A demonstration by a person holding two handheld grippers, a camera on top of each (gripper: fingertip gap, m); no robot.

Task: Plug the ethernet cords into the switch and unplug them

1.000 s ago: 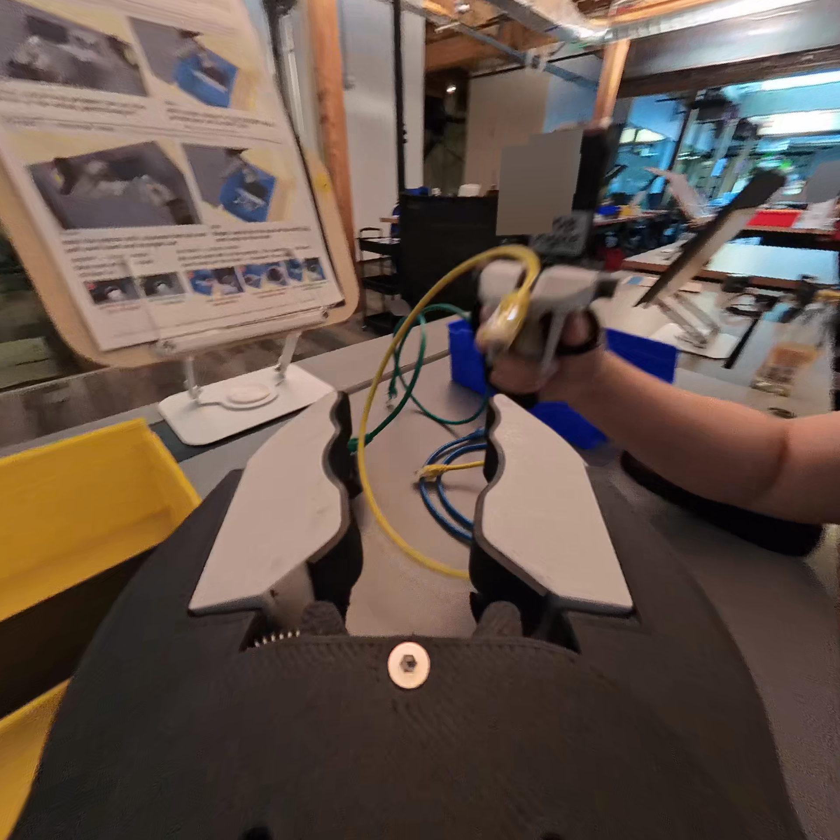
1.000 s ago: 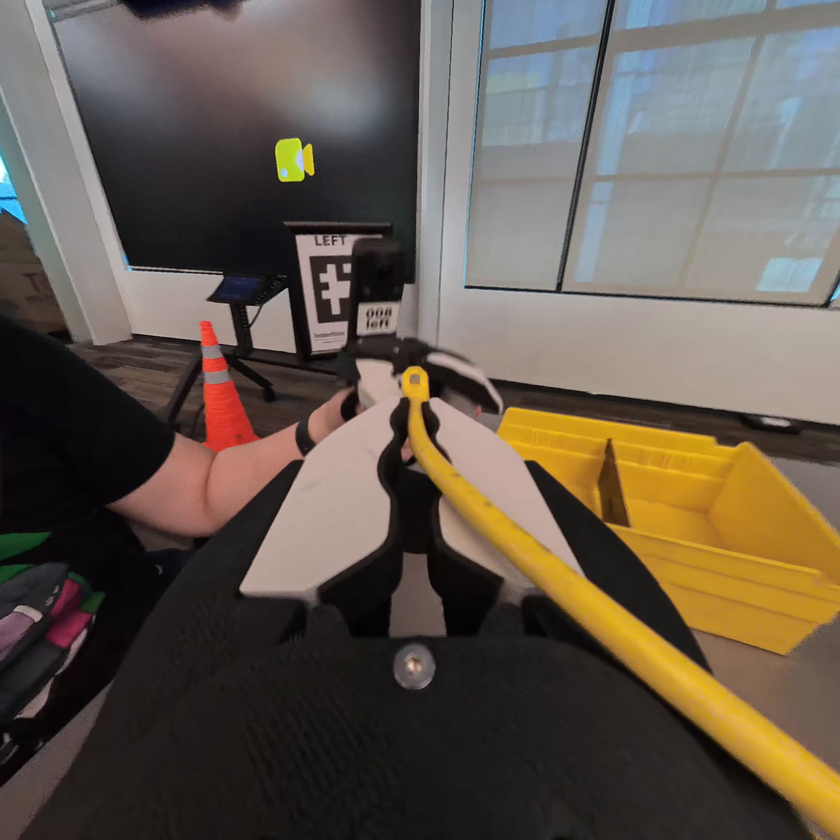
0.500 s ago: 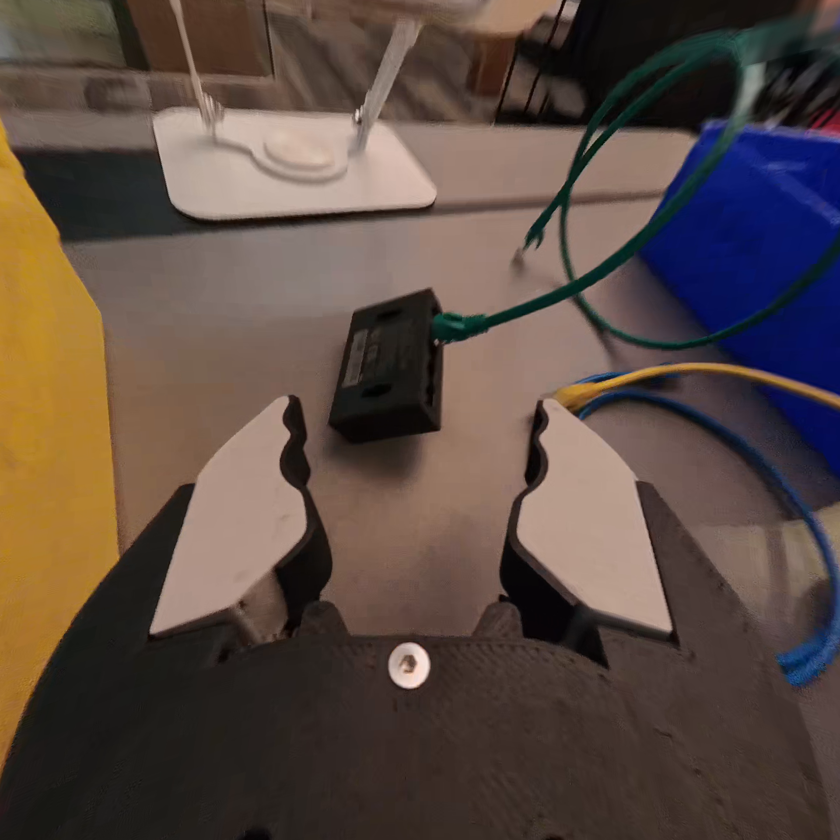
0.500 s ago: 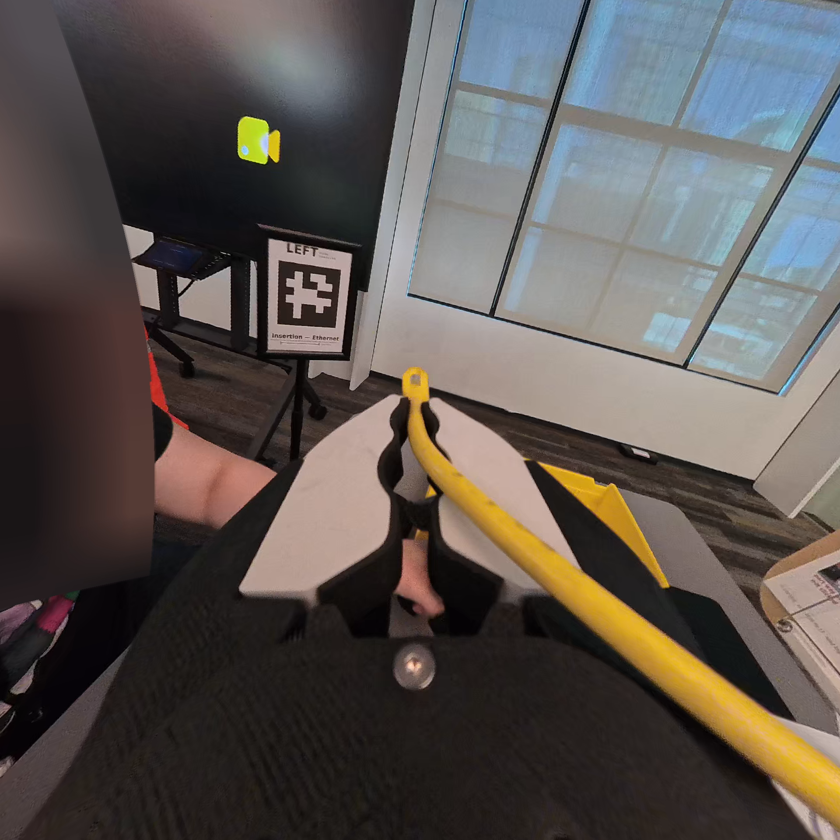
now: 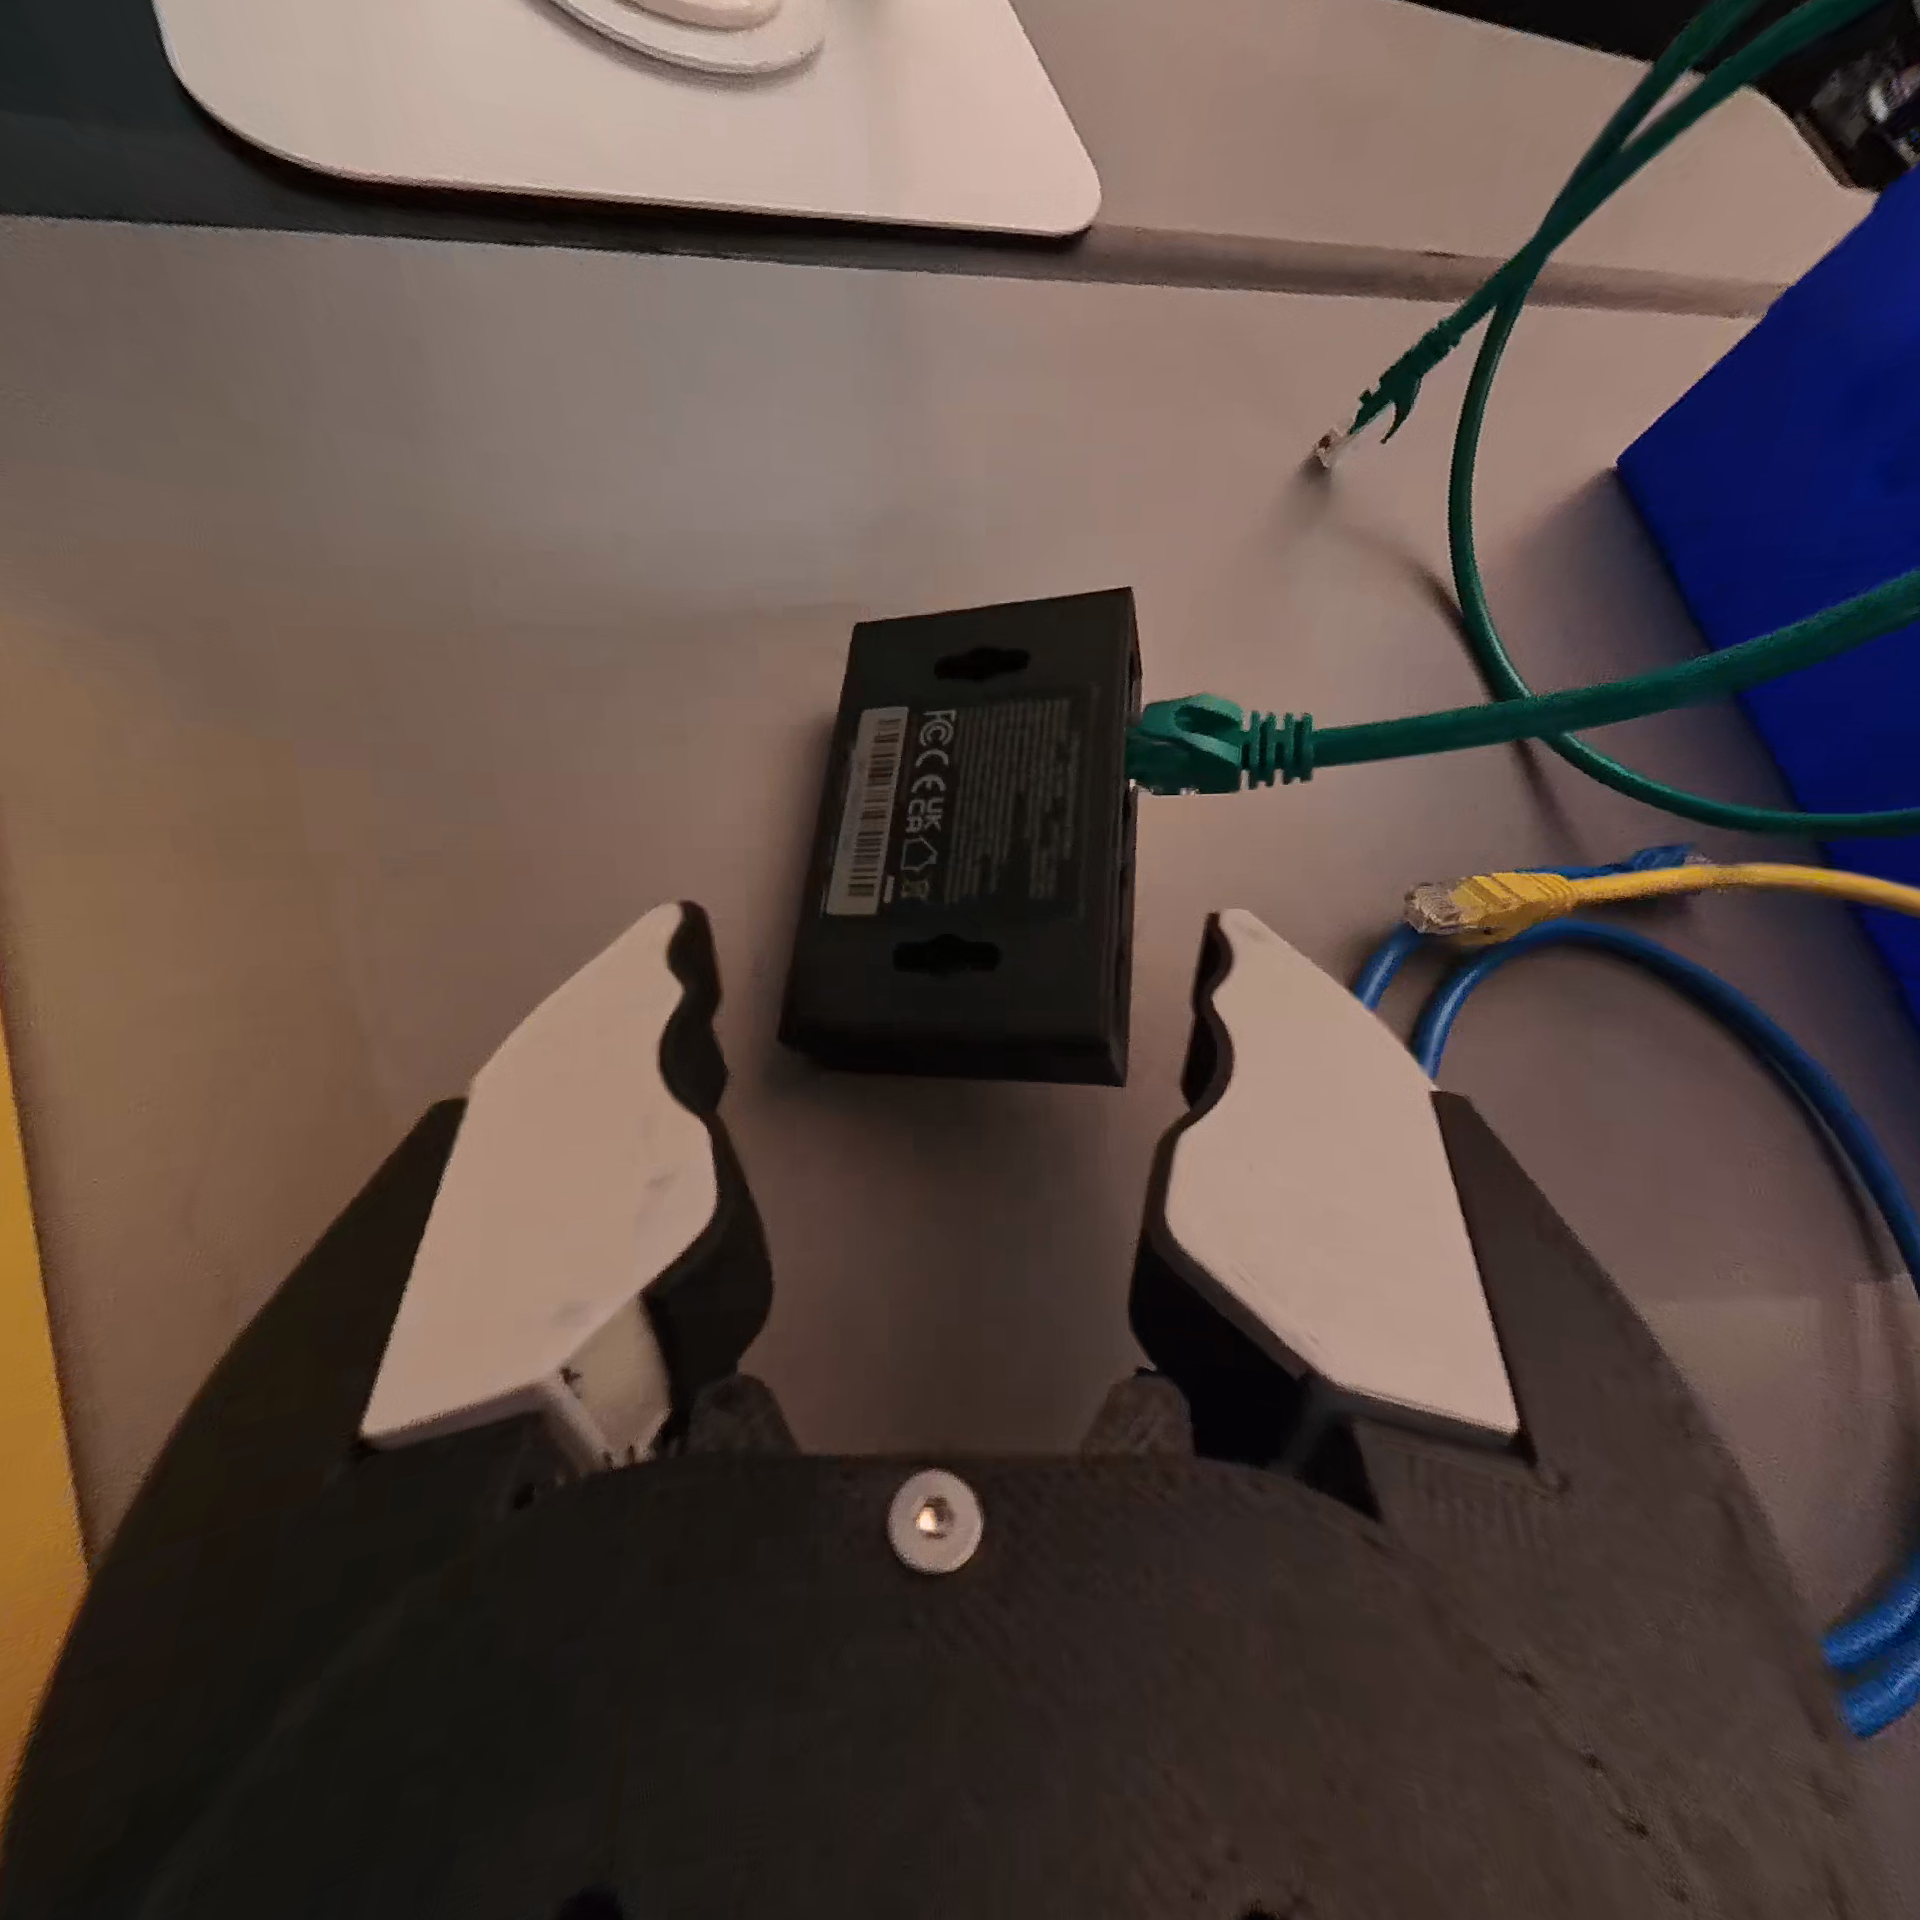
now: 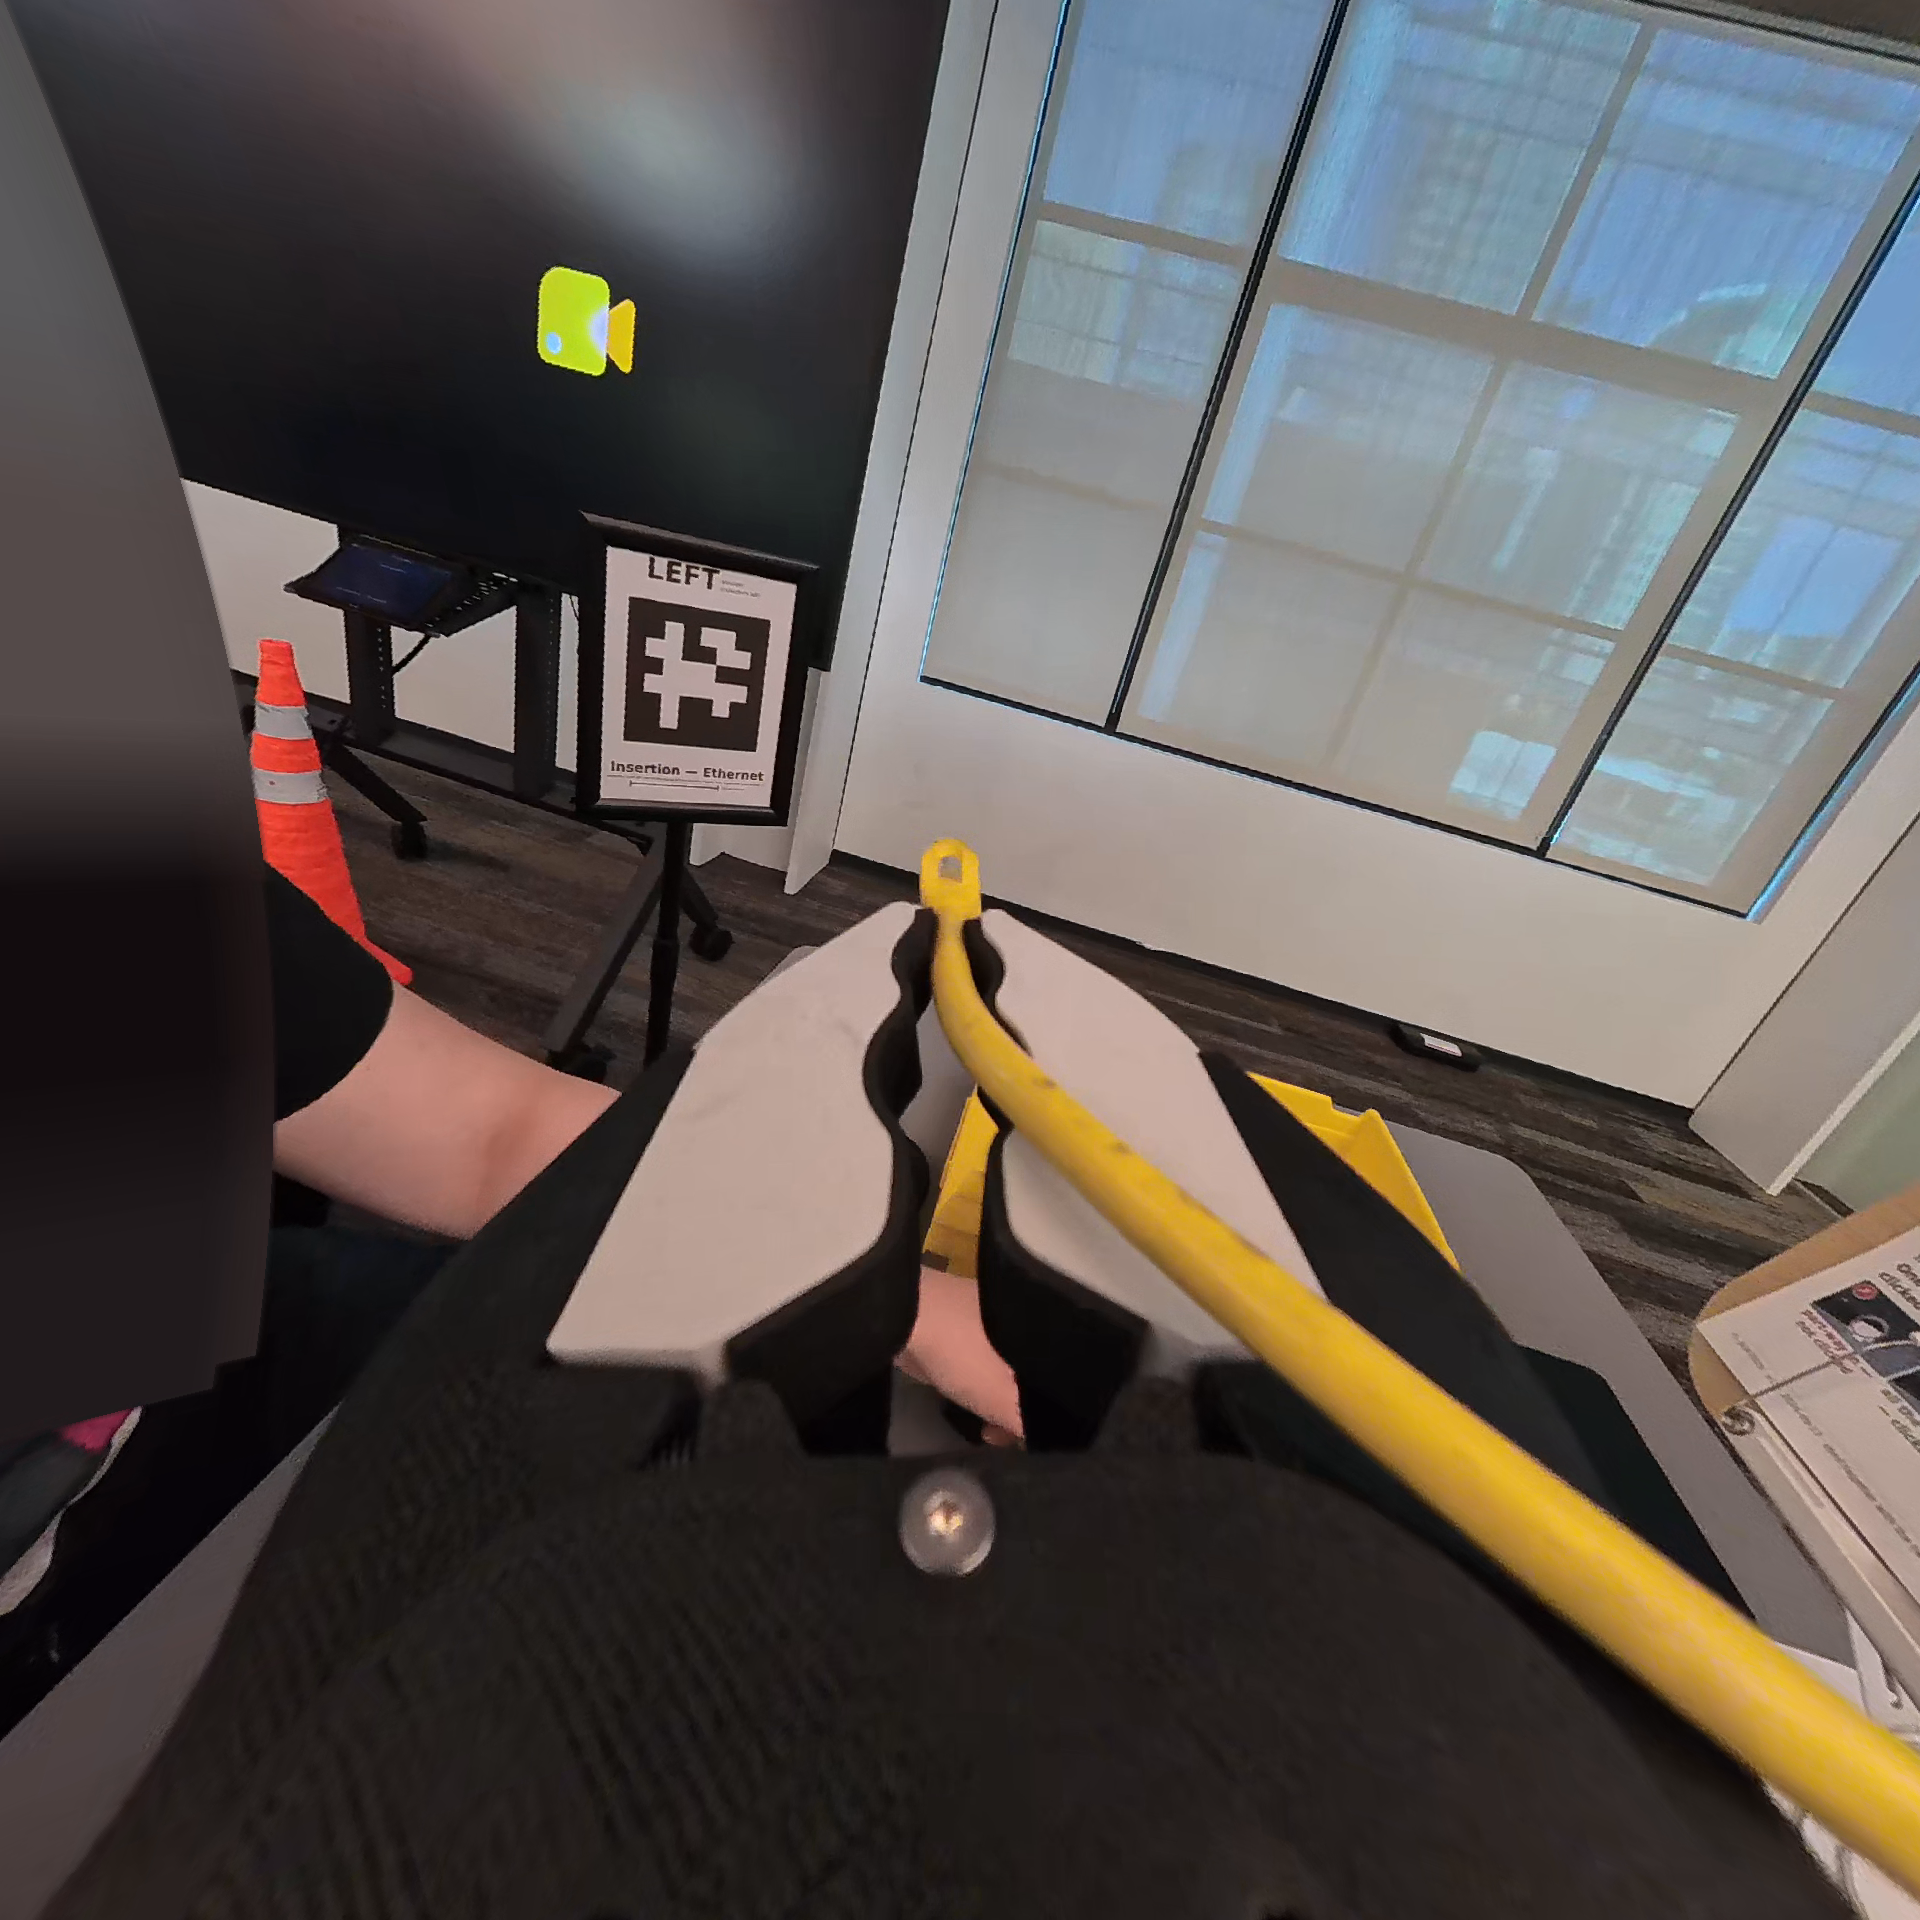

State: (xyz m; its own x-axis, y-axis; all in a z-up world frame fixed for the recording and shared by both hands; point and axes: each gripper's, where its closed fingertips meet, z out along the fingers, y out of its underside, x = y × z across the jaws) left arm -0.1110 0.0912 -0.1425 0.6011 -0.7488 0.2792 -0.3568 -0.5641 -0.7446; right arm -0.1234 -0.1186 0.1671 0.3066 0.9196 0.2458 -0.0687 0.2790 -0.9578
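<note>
A small black switch lies label side up on the grey table in the left wrist view. A green cord is plugged into its right side. My left gripper is open, just above and in front of the switch, its near end between the fingertips. A yellow cord's free plug lies on a blue cord to the right. My right gripper is shut on the yellow cord near its other plug, held up in the air.
A white stand base sits at the table's far edge. A blue bin is at the right, a yellow bin at the left. A papered board stands nearby. A person's arm shows in the right wrist view. Some 35 cm of space lies between my two pairs of fingers.
My left gripper tilted down from the room toward the table, opened wider and came closer to the switch. My right gripper kept the yellow cord and turned slightly.
</note>
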